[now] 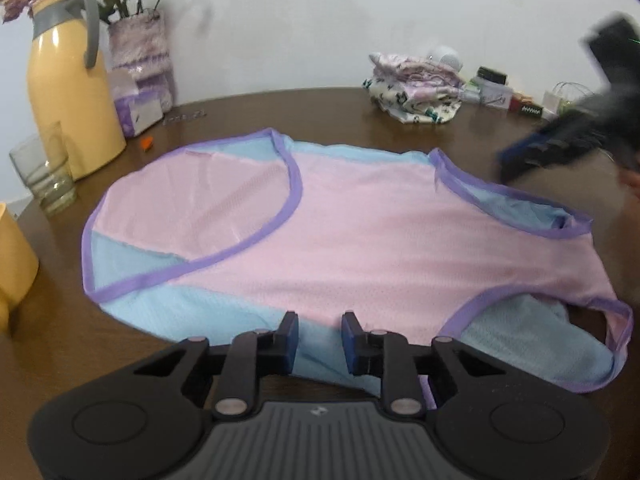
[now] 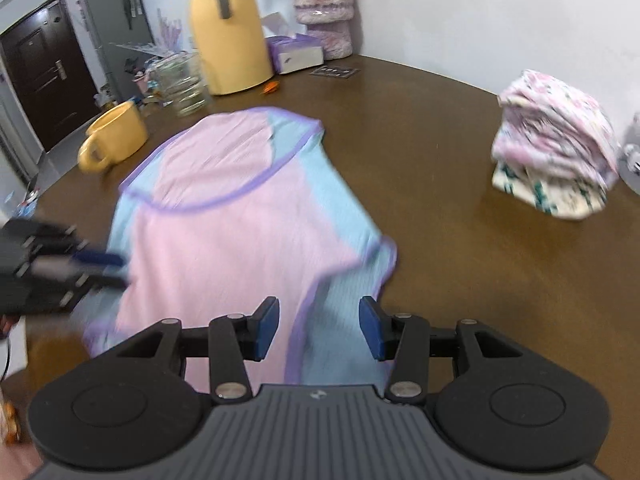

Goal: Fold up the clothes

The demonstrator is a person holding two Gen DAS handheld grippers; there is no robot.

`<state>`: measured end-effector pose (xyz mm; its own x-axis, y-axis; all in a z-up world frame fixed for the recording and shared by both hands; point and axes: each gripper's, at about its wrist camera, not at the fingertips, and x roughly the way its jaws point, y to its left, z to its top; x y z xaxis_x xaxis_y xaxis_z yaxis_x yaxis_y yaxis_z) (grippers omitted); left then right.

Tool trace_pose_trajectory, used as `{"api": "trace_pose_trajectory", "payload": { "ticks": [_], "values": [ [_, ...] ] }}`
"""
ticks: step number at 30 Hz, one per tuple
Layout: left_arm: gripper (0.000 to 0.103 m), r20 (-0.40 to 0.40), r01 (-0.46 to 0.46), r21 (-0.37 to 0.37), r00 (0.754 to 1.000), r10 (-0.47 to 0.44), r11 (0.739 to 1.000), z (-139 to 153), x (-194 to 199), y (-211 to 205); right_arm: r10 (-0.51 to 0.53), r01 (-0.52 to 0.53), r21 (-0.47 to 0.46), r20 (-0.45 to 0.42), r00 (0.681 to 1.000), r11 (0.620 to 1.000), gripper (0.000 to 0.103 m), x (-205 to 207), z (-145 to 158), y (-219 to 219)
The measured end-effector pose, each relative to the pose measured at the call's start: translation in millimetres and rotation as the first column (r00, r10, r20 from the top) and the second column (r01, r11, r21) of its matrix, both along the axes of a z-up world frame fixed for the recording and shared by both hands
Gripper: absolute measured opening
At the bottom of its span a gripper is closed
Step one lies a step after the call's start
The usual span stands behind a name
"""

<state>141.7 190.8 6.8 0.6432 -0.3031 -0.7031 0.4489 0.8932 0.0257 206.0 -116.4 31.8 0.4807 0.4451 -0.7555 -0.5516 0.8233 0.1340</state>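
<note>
- The left hand-held gripper (image 1: 319, 334) is seen nearest the lens, jaws parted a little, nothing pinched between the blue pads; the garment's near blue edge is just seen through the gap.
- The right hand-held gripper (image 2: 319, 328) is spread wider, nothing held, with the garment's armhole end below it.
- The pink and blue sleeveless top (image 1: 320, 232) is laid out flat on the brown worktop (image 1: 320, 108), purple trim all round the neck and armholes. One side has been folded over, so a purple-edged flap is crossed over the pink front.
- In the left wrist view the right hand-held gripper is caught as a dark blur at the far right edge, off the top's far corner; in the right wrist view the left one shows blurred at the left edge, just beside the cloth.
- A stack of folded floral clothes (image 1: 416, 88) is parked well apart from the top, near the wall.
- A yellow jug (image 1: 68, 92), a glass (image 1: 44, 168), a yellow mug (image 2: 114, 136), a tissue box (image 2: 298, 52) and a fuzzy pink vase (image 1: 140, 48) are lined up along the far side.
</note>
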Motion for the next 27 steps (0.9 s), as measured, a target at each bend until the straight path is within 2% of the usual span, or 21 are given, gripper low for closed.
{"api": "trace_pose_trajectory", "payload": {
  "ticks": [7,8,10,12,14,15,17,20,23,27],
  "values": [
    [0.023,0.021,-0.056,0.018,0.998,0.056,0.998,-2.3,-9.6,-3.6,0.026,-0.027,0.015,0.036,0.999,1.0,0.045,-78.8,-11.4,-28.0],
    [0.027,0.02,-0.069,0.014,0.997,0.069,0.997,-1.2,-10.8,-3.4,0.018,-0.018,0.019,0.034,0.999,1.0,0.045,-85.0,-14.2,-30.6],
    [0.046,0.044,-0.107,-0.027,0.993,0.108,0.994,5.6,-18.7,-0.8,-0.003,0.001,0.048,0.039,0.999,0.999,0.045,-94.7,-16.3,-37.6],
    [0.082,0.083,-0.147,-0.092,0.984,0.155,0.985,15.6,-33.2,1.9,-0.031,0.025,0.099,0.061,0.998,0.995,0.059,-104.5,-12.3,-45.8],
    [0.097,0.126,-0.178,-0.159,0.972,0.198,0.971,24.2,-51.5,4.5,-0.049,0.035,0.141,0.103,0.993,0.989,0.097,-118.5,-5.5,-52.3],
    [0.101,0.145,-0.191,-0.19,0.965,0.22,0.963,27.8,-61.0,5.5,-0.054,0.034,0.157,0.129,0.99,0.987,0.103,-126.4,-2.0,-54.9],
    [0.103,0.16,-0.217,-0.236,0.953,0.258,0.947,30.9,-76.3,7.0,-0.058,0.029,0.179,0.158,0.986,0.983,0.103,-139.9,2.9,-57.7],
    [0.103,0.16,-0.256,-0.287,0.937,0.31,0.923,31.6,-95.7,8.6,-0.057,0.025,0.199,0.156,0.986,0.98,0.103,-153.6,2.7,-55.0],
    [0.103,0.129,-0.286,-0.332,0.93,0.344,0.899,28.4,-107.7,12.1,-0.058,0.027,0.197,0.156,0.986,0.98,0.103,-166.5,-1.4,-45.8],
    [0.103,0.096,-0.304,-0.299,0.934,0.345,0.905,22.3,-111.7,17.1,-0.014,-0.01,0.176,0.135,0.991,0.984,0.103,-180.7,-7.5,-29.4]
  ]
}}
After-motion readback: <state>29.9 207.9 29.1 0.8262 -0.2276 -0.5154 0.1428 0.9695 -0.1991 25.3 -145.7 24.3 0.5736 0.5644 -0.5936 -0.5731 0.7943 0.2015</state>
